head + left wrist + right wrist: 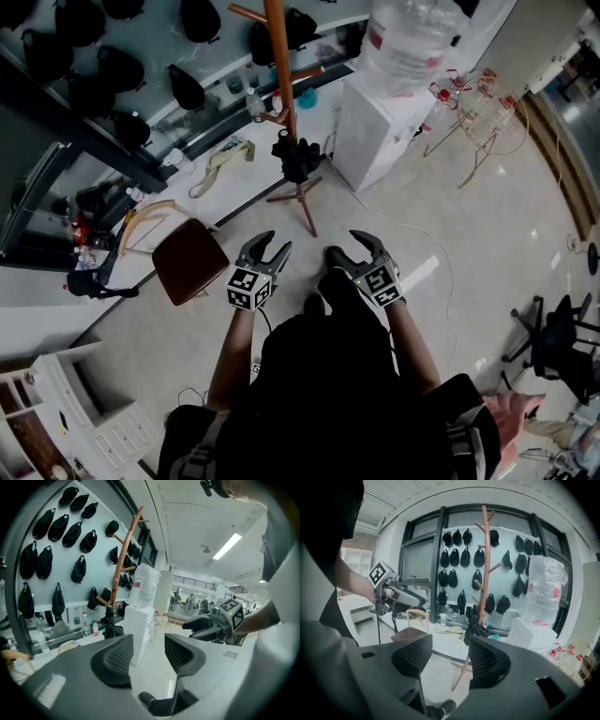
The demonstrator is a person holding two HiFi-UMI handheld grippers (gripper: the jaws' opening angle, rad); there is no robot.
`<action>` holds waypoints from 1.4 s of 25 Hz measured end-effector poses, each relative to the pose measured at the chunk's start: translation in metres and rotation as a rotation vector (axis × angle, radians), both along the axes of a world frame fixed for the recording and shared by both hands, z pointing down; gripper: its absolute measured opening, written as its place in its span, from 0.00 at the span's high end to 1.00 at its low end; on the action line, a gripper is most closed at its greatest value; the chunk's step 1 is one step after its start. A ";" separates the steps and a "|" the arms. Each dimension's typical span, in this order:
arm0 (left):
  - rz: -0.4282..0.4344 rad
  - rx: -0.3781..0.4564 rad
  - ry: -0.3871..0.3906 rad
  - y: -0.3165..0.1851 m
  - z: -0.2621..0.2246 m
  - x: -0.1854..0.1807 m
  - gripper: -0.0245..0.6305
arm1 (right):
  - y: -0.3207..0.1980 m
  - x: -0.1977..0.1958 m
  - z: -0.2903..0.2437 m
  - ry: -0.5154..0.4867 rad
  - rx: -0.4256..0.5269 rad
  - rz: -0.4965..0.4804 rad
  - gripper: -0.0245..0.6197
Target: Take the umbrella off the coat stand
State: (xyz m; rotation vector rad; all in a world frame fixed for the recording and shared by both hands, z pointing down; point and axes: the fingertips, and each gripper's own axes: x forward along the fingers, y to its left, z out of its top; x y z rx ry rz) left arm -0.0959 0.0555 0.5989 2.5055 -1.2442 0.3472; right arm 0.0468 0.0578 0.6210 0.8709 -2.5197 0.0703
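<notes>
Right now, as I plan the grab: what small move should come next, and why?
Probably carry the right gripper forward toward the black umbrella hanging low on the wooden coat stand. Both it and the left gripper stand open with nothing between their jaws, and a stretch of floor lies between them and the stand, so nothing can be gripped yet.

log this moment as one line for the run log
phase: pre-grasp | umbrella: black, folded, on coat stand | left gripper: open, empty | right gripper: open, empty | contact: none
</notes>
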 end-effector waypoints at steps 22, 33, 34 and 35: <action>-0.090 -0.027 -0.021 -0.081 0.003 -0.005 0.63 | -0.098 -0.005 0.001 -0.014 -0.016 -0.075 0.59; -0.169 -0.044 -0.019 -0.128 0.002 -0.005 0.62 | -0.155 -0.008 0.001 -0.001 -0.034 -0.162 0.59; -0.180 -0.044 -0.020 -0.133 0.002 -0.007 0.62 | -0.160 -0.009 0.001 0.001 -0.034 -0.175 0.59; -0.193 -0.044 -0.020 -0.137 0.001 -0.008 0.62 | -0.165 -0.010 0.001 0.004 -0.034 -0.189 0.59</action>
